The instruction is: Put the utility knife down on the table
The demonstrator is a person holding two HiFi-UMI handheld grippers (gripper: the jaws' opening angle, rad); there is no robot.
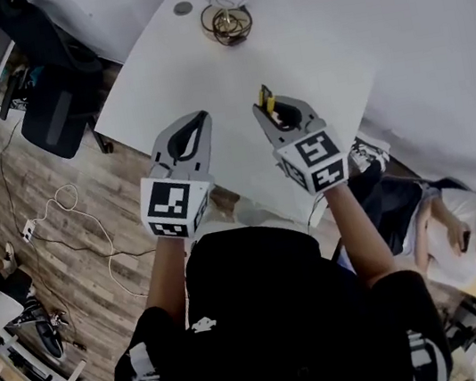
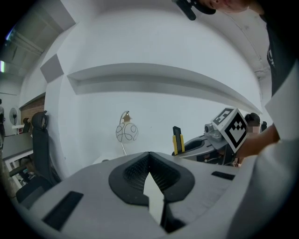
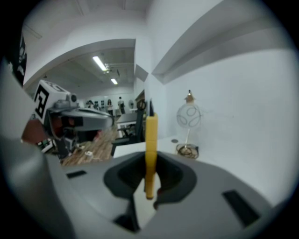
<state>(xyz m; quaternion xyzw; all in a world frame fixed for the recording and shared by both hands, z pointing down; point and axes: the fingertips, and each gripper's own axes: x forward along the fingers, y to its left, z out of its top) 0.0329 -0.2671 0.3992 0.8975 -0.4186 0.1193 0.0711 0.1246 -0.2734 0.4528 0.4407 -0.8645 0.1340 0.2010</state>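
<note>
The utility knife (image 1: 266,99) is yellow and black and stands upright between the jaws of my right gripper (image 1: 263,110), which is shut on it above the white table (image 1: 331,43). In the right gripper view the knife's yellow body (image 3: 150,144) rises from the closed jaws, with the dark blade end on top. My left gripper (image 1: 200,117) hangs beside it on the left, shut and empty, its jaws meeting (image 2: 149,155) with nothing between them. From the left gripper view the knife (image 2: 176,140) shows off to the right.
A wire globe lamp (image 1: 226,1) stands at the table's far side, beside a round grommet (image 1: 182,8). A black office chair (image 1: 58,116) and cables (image 1: 60,206) are on the wooden floor at left. A person (image 1: 461,229) sits at lower right.
</note>
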